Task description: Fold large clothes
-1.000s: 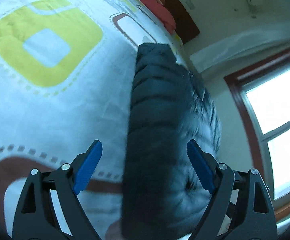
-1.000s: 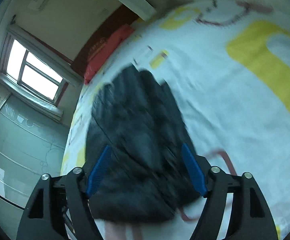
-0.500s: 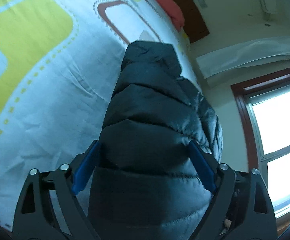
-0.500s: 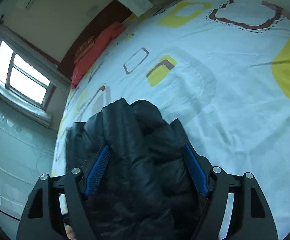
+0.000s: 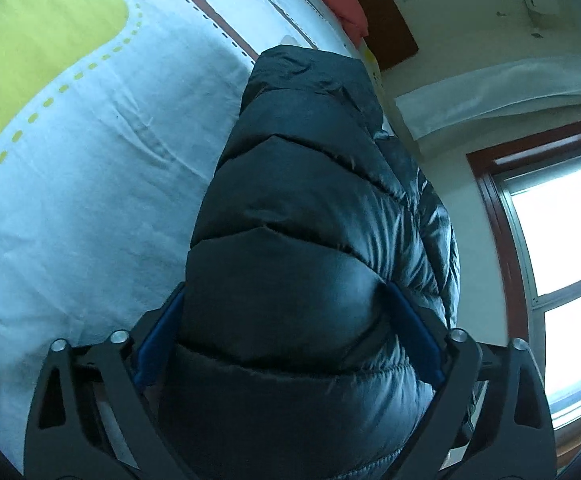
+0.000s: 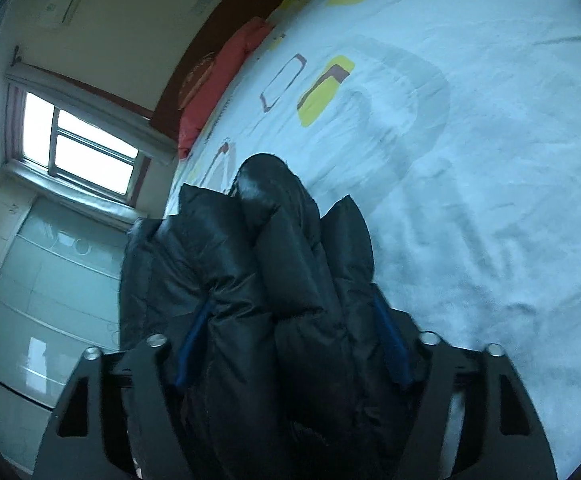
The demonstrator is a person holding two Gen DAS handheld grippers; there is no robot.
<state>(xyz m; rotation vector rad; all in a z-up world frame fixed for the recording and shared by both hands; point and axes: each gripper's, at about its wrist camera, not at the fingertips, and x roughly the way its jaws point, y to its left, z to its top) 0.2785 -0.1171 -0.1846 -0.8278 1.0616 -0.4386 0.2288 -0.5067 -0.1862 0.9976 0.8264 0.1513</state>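
A black quilted puffer jacket [image 5: 310, 220] lies on the bed near its edge, seen from both wrist views. My left gripper [image 5: 286, 332] has its blue-padded jaws wide apart with the jacket's bulk bulging between them and against the pads. My right gripper [image 6: 290, 340] also stands wide, its blue pads half sunk in bunched folds of the jacket [image 6: 258, 272]. Neither pair of jaws is closed down on the cloth. The jacket hides the bed under it.
The bed has a white sheet [image 5: 70, 160] with yellow and brown rounded shapes, also seen in the right wrist view [image 6: 470, 140]. A red pillow [image 6: 226, 76] lies by the dark headboard. A window [image 6: 78, 148] and pale cabinets are past the bed's edge.
Both grippers have moved in over the jacket, from well back to having it between their wide jaws. The motion blur has gone.
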